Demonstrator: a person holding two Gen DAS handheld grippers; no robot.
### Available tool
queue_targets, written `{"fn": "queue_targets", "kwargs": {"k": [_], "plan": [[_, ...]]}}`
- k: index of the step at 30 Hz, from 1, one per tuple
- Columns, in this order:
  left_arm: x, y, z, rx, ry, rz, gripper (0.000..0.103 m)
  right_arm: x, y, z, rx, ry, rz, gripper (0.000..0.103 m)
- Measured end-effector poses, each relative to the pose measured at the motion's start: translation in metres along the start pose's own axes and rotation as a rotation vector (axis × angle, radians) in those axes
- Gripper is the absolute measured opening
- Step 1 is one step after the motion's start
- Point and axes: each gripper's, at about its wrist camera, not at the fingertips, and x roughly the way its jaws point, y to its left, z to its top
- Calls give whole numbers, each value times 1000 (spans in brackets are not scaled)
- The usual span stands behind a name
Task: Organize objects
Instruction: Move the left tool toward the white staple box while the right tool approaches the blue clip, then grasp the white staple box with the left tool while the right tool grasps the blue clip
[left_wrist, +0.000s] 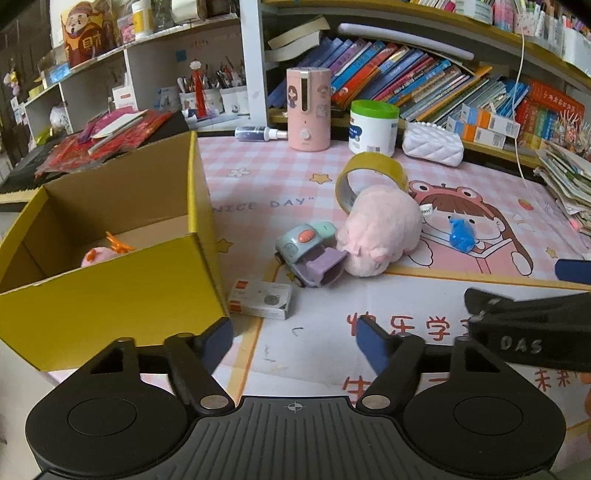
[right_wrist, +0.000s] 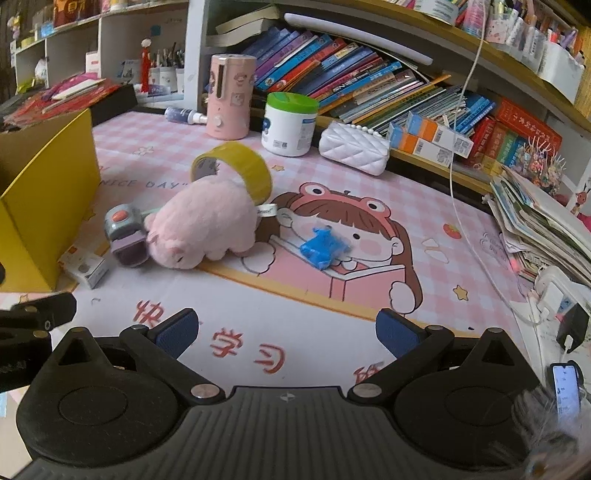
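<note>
Left wrist view showed the left gripper (left_wrist: 295, 341) with its jaws apart and nothing between them, hovering over the mat just beside the yellow box (left_wrist: 110, 258), which stood open at the table's left, seemingly as the collecting bin; one pink toy (left_wrist: 98, 255) already lay inside. The right gripper (right_wrist: 286, 334) stood wide and empty too. Five loose things waited on the mat: one plush pig (left_wrist: 380, 230) touching one toy truck (left_wrist: 308, 254), one tape roll (left_wrist: 371, 177) behind the pig, one small carton (left_wrist: 260, 298) near the box, and one blue toy (left_wrist: 461, 234) apart.
</note>
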Motion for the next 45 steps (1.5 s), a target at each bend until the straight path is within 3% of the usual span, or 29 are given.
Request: {"fn": "queue_targets", "kwargs": {"k": [9,15,17,23,28,39,45], "plan": [[27,-9,11,-42,-37,-10,68,13,-25,4,14,-1,18,103],[44,6,16,-106,-33,96,65,19,-34,7,11,-5,26,103],[48,15,16,-116,-36,77,64,23,-37,8,15,0,28,103],[58,27,18,-103,-25,140,64,31,-39,9,15,19,44,103],[70,34,13,-148,23,110,64,35,-40,9,14,29,48,103],[96,28,10,-121,57,83,64,38,-41,10,0,37,53,103],[92,31,13,-148,75,77,57,42,-42,12,5,35,63,103]]}}
